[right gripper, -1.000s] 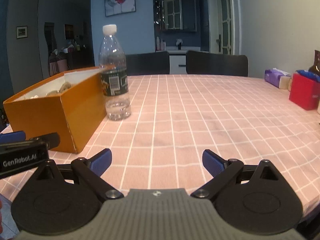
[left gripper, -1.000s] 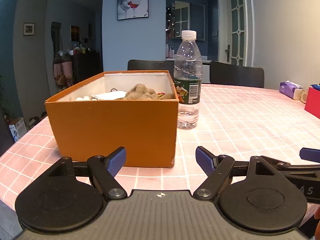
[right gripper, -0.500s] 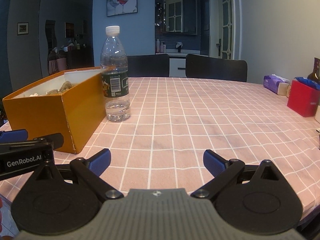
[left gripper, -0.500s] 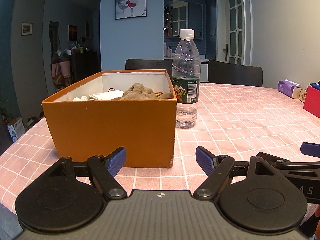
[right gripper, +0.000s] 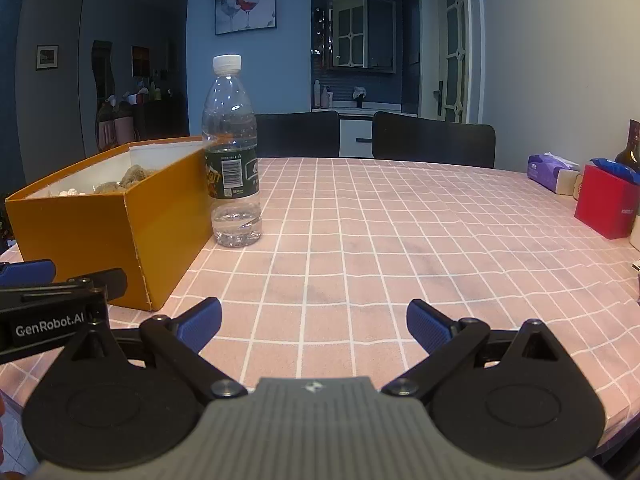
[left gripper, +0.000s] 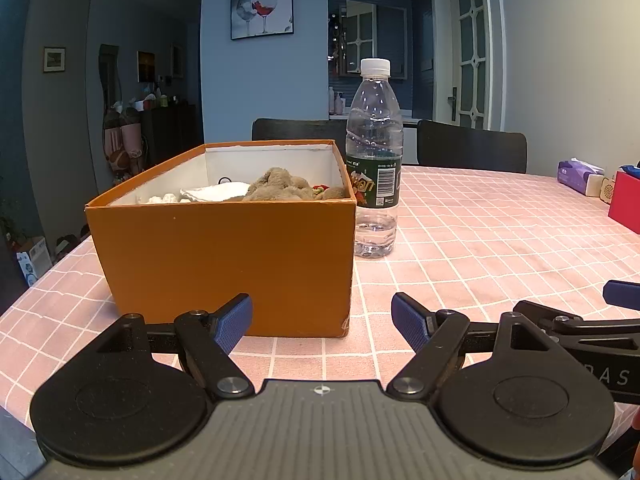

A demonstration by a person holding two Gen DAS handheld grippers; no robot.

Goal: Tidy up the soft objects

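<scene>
An orange box (left gripper: 224,260) stands on the pink checked tablecloth; it also shows at the left of the right wrist view (right gripper: 100,224). Inside lie a brown plush toy (left gripper: 280,190), a white soft item (left gripper: 214,192) and a small red and green thing (left gripper: 319,189). My left gripper (left gripper: 322,322) is open and empty, just in front of the box's near wall. My right gripper (right gripper: 314,324) is open and empty, over bare cloth to the right of the box.
A clear water bottle (left gripper: 374,160) stands against the box's right side, also in the right wrist view (right gripper: 232,152). A red box (right gripper: 606,200) and a purple tissue pack (right gripper: 550,172) sit at the far right. Two dark chairs (right gripper: 432,138) stand behind the table.
Both grippers have drawn back and lowered a little from the box, staying open. The box and bottle have not moved.
</scene>
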